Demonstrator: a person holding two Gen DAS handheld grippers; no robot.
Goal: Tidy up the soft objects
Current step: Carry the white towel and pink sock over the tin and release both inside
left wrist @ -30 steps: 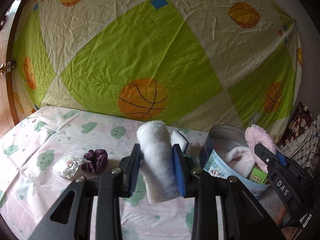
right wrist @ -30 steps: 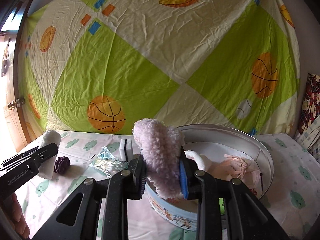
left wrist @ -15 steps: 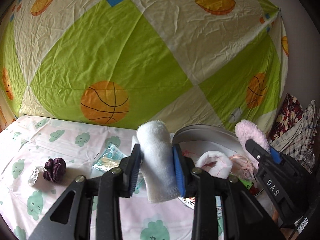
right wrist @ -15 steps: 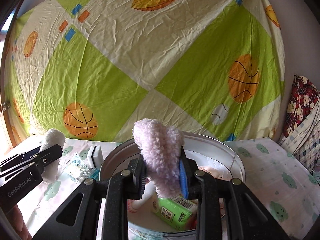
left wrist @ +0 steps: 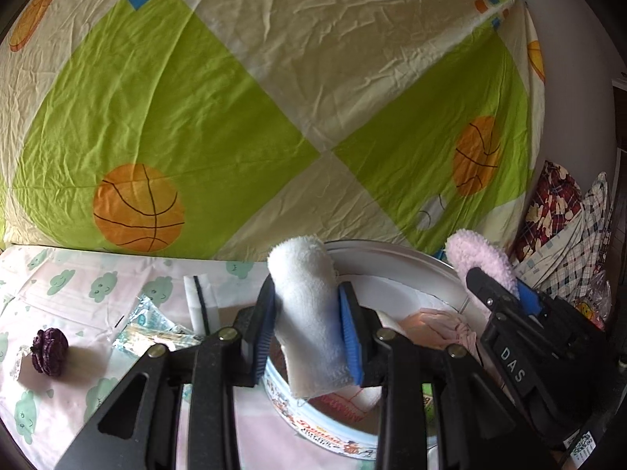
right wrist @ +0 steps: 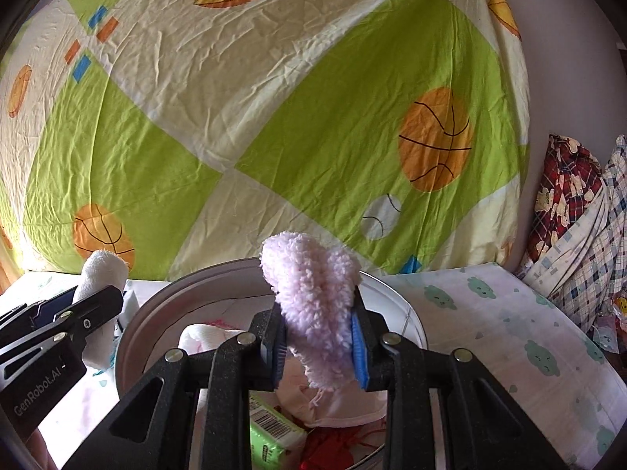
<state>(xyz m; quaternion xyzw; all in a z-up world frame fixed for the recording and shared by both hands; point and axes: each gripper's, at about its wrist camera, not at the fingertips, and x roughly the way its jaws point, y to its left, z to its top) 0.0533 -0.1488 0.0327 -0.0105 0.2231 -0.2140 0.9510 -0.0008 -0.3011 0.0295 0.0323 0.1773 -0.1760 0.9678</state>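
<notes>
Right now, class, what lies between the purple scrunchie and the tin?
In the left wrist view, a clear packet and a white block lie between the purple scrunchie and the tin.

Both wrist cameras looked forward along their own fingers, close above the round tin, facing the basketball-print sheet hung behind it. The left view sat left of the tin, the right view over it; both shared the tin and sheet.
</notes>
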